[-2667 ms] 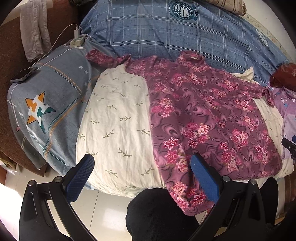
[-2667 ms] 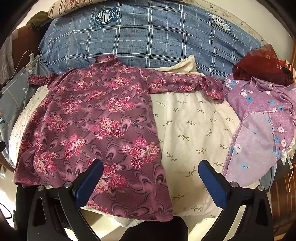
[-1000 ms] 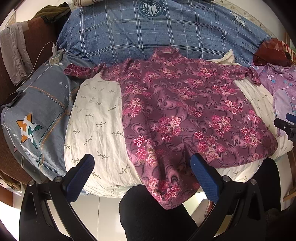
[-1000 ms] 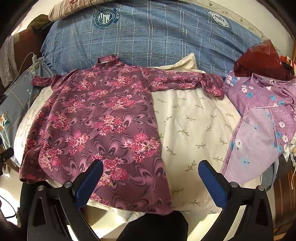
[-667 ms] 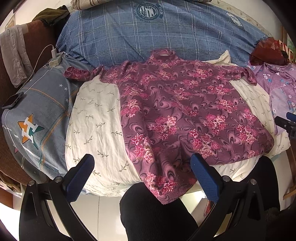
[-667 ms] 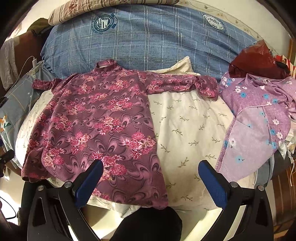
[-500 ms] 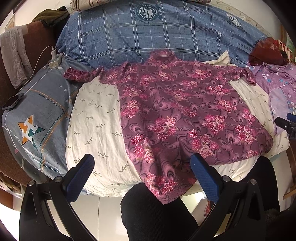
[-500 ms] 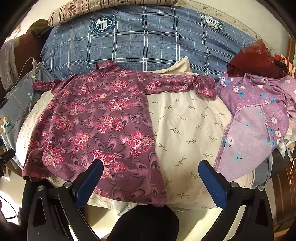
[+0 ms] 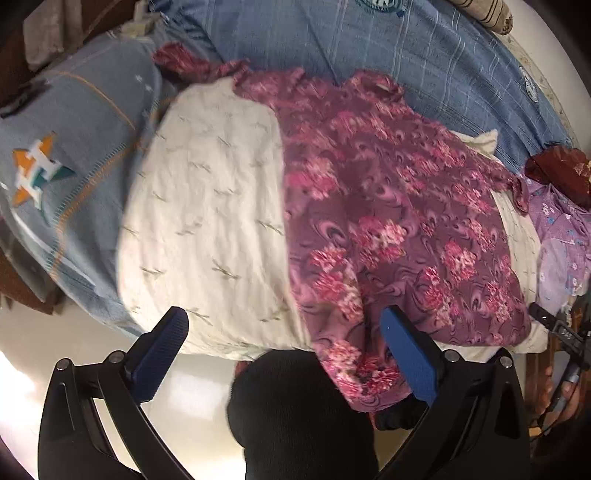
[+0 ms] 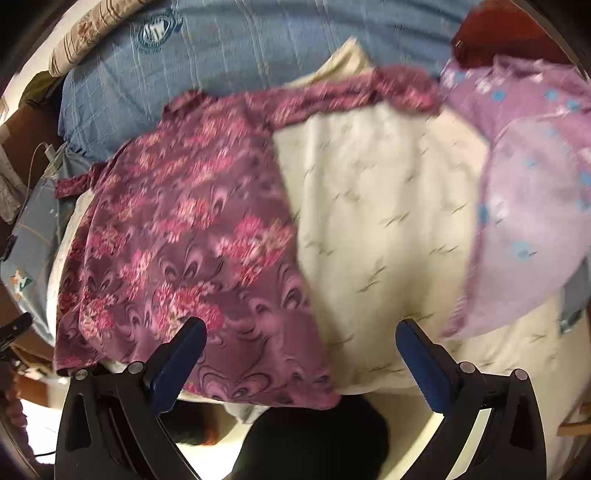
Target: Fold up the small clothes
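Blurred bed [image 9: 207, 206], floral shirt [image 9: 388, 221] hem overhanging

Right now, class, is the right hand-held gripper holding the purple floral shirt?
No: the right hand-held gripper is wide open above the purple floral shirt, its fingers closed on no cloth.

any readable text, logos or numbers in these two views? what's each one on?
"H": white letter on an orange and teal star, on the grey-blue cushion.
Round crest on the blue plaid quilt: it has a ring of lettering, too blurred to read.
Second crest at the quilt's right edge in the left wrist view: too small to read.
No numbers or other labels are readable.
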{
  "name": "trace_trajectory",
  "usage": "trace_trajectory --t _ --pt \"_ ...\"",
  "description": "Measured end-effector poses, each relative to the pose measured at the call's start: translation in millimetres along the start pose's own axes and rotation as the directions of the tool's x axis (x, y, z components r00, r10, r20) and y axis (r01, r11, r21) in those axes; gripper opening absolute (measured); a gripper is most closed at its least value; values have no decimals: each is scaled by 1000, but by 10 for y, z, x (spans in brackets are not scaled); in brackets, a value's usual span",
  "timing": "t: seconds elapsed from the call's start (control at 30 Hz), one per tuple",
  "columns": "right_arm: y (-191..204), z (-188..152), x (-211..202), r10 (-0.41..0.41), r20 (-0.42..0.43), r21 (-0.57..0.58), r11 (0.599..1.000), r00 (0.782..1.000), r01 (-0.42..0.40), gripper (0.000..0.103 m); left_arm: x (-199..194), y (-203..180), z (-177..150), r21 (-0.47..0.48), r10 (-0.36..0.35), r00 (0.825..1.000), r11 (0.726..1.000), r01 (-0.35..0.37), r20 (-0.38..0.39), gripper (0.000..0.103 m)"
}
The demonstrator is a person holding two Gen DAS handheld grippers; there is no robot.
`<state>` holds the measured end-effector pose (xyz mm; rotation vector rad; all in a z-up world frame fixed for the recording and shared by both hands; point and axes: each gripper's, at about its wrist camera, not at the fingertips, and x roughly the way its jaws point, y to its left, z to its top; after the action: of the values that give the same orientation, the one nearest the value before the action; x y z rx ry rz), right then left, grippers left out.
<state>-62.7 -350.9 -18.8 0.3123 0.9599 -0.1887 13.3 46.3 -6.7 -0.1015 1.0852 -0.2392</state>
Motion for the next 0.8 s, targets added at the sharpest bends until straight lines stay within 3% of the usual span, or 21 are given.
trace_trajectory --t 0.1,0.2,0.27,0.3,0.33,0.4,0.47,0.5,0.53,0.57,0.6,0.67,0.8 --pt "56 -39 182 37 -70 -13 999 997 -38 102 260 -90 -19 -16 -82 993 997 81 -89 103" --pt "104 -84 309 88 -106 -17 996 991 -90 84 506 -182 -36 -54 -149 973 988 142 -175 103" --pt "135 -98 316 96 -105 -33 994 990 -100 45 612 -207 -32 -103 -211 957 976 193 -201 94" --pt "140 -95 310 61 -100 -54 996 993 -66 34 633 -218 -14 -123 -233 951 970 212 -202 73" --pt "136 -73 293 33 -94 -76 996 995 -40 6 649 -231 27 -133 -232 951 969 208 -204 46" --pt "49 20 190 76 -87 -69 994 993 -82 3 637 -240 99 -130 -194 961 977 171 -195 20" --pt "-155 175 -174 122 10 -38 992 993 -121 3 592 -202 163 -142 -200 961 974 174 -189 13" --pt "-205 217 -274 130 35 -32 991 991 -129 3 552 -173 197 -135 -171 969 980 148 -179 3" --pt "-284 278 -400 121 70 -22 993 990 -119 3 503 -144 228 -118 -120 979 988 101 -165 4" --pt "-325 318 -438 92 84 -17 996 992 -91 3 472 -105 246 -122 -129 978 986 110 -161 4" --pt "-401 333 -395 91 61 2 996 994 -91 3 452 -66 256 -134 -145 975 983 123 -169 4" --pt "-458 262 -227 106 -9 41 994 994 -106 3 431 -18 245 -123 -92 978 990 69 -189 4" --pt "-346 65 159 55 -118 -5 998 991 -56 4 345 64 186 -93 -79 978 994 62 -192 9"
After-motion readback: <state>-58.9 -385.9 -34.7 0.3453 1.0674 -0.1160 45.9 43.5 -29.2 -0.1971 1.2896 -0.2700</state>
